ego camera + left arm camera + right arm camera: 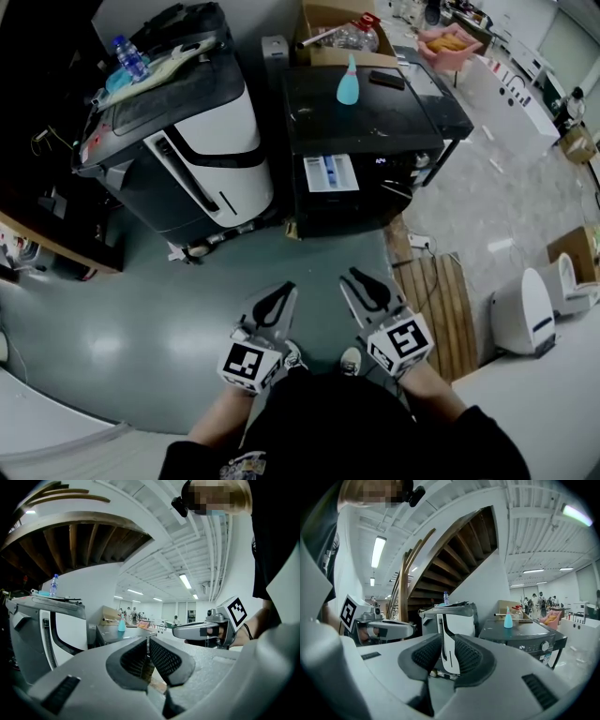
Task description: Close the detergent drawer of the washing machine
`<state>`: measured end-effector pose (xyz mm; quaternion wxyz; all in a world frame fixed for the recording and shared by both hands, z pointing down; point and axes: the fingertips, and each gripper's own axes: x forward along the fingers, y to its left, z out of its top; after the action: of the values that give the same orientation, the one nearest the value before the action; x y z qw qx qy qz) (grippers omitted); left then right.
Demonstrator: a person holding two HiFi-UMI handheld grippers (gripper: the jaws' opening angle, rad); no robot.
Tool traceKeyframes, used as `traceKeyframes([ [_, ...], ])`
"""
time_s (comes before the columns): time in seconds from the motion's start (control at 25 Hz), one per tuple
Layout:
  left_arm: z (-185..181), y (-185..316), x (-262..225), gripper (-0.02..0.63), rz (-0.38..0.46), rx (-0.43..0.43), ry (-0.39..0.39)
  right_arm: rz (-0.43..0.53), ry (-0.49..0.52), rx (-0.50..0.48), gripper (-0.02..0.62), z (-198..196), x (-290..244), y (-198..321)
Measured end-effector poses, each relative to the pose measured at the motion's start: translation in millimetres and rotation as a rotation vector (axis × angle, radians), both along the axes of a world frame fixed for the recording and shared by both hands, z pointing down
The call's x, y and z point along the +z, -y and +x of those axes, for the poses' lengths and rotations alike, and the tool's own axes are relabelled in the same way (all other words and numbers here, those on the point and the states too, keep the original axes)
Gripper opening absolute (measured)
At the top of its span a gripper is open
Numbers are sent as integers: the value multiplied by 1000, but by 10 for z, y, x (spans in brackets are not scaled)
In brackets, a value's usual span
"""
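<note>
The black washing machine stands ahead of me, across a stretch of floor. Its detergent drawer sticks out of the front at the upper left and shows a white and blue inside. Both grippers are held low and side by side, well short of the machine. My left gripper is shut, its pads meeting with nothing between them. My right gripper is open with a narrow, empty gap between its pads. In the right gripper view the machine lies ahead to the right.
A light blue bottle and a dark flat object lie on the machine's top, with a cardboard box behind. A grey and white appliance stands to the left. A wooden pallet lies on the floor at right.
</note>
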<state>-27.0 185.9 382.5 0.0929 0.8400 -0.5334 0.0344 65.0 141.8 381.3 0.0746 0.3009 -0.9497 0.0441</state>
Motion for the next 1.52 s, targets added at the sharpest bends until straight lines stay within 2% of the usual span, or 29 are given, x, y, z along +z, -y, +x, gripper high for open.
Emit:
traceKeyframes([
  [0.24, -431, 113, 44, 8, 5, 43, -8, -1, 1, 57, 137, -369, 66, 142],
  [0.52, -861, 196, 69, 58, -17, 72, -4, -42, 9, 124, 164, -699, 176, 324],
  [0.6, -905, 237, 55, 72, 20, 75, -18, -61, 9, 136, 171, -728, 207, 365],
  [0.72, -915, 311, 95, 92, 36, 88, -26, -56, 13, 146, 183, -721, 260, 464],
  [0.88, -891, 431, 179, 104, -17, 104, -22, -70, 10, 166, 198, -709, 320, 626],
  [0.96, -858, 524, 209, 111, -18, 111, -23, -79, 13, 174, 204, -690, 348, 722],
  [1.24, -665, 959, 240, 123, -3, 118, -7, -109, 19, 181, 222, -575, 582, 1183],
  [1.52, -436, 1424, 283, 132, -29, 105, 12, -162, 4, 201, 241, -336, 918, 1725],
])
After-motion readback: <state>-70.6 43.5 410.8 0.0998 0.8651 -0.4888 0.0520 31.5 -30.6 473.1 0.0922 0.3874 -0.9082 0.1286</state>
